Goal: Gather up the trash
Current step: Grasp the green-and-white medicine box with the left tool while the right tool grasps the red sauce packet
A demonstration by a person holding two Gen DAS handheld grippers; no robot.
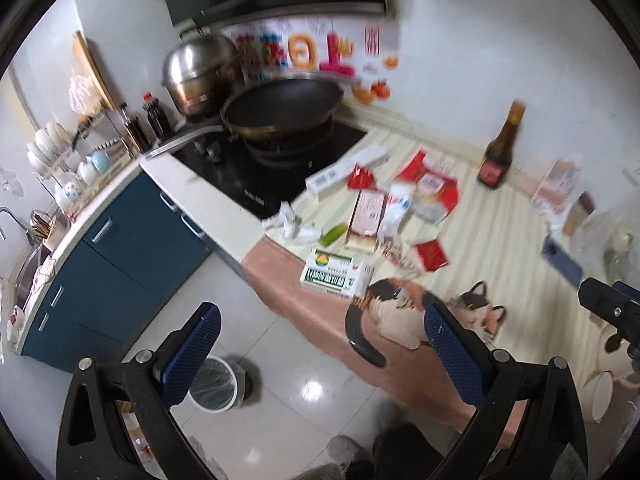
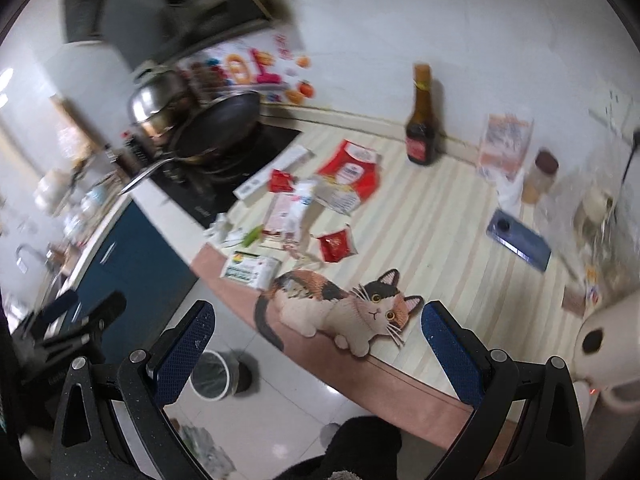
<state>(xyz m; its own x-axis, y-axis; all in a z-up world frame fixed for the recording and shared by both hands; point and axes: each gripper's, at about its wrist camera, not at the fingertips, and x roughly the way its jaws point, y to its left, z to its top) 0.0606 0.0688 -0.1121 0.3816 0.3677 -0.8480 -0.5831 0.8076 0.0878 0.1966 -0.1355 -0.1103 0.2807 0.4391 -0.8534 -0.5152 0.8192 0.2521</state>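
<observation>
Trash lies scattered on the striped counter mat (image 1: 500, 240): a green and white box (image 1: 336, 274), a pink box (image 1: 366, 216), red wrappers (image 1: 430, 254), a large red and white bag (image 1: 432, 184), crumpled white paper (image 1: 290, 222) and a green scrap (image 1: 334, 234). The same litter shows in the right wrist view, with the green and white box (image 2: 250, 268) and a red wrapper (image 2: 336, 244). A white bin (image 1: 214, 384) with a liner stands on the floor below; it also shows in the right wrist view (image 2: 212, 374). My left gripper (image 1: 320, 354) is open and empty, above the counter edge. My right gripper (image 2: 316, 350) is open and empty.
A dark sauce bottle (image 1: 500, 148) stands by the wall. A black pan (image 1: 280, 106) and a steel pot (image 1: 200, 72) sit on the hob. A phone (image 2: 518, 240), jars (image 2: 540, 176) and a white kettle (image 2: 612, 344) are at the right. A cat picture (image 2: 340, 308) is on the mat.
</observation>
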